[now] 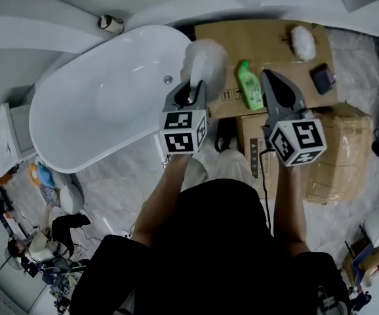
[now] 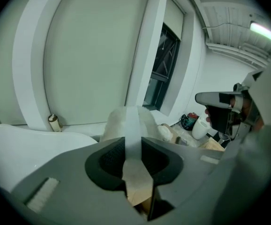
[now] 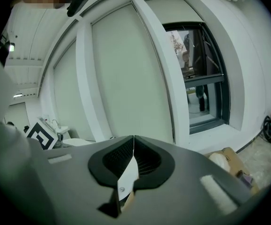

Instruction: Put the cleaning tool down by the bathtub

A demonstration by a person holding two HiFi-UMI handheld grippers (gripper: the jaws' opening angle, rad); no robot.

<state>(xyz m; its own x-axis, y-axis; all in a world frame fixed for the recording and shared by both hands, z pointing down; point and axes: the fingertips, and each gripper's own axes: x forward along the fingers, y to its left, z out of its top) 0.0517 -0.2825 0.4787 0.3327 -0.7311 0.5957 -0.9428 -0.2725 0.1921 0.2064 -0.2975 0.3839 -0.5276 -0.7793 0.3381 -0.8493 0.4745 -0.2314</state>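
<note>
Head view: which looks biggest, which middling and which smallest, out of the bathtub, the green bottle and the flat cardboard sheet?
1. bathtub
2. flat cardboard sheet
3. green bottle
The differences are plain, so no ties.

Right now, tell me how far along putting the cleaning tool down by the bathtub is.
Done: the fluffy white duster is picked up, with the left tool shut on its handle. In hand: it is held beside the bathtub, at its end, over the cardboard edge. Left: set it down by the tub and open the jaws. The right tool is shut and empty.
</note>
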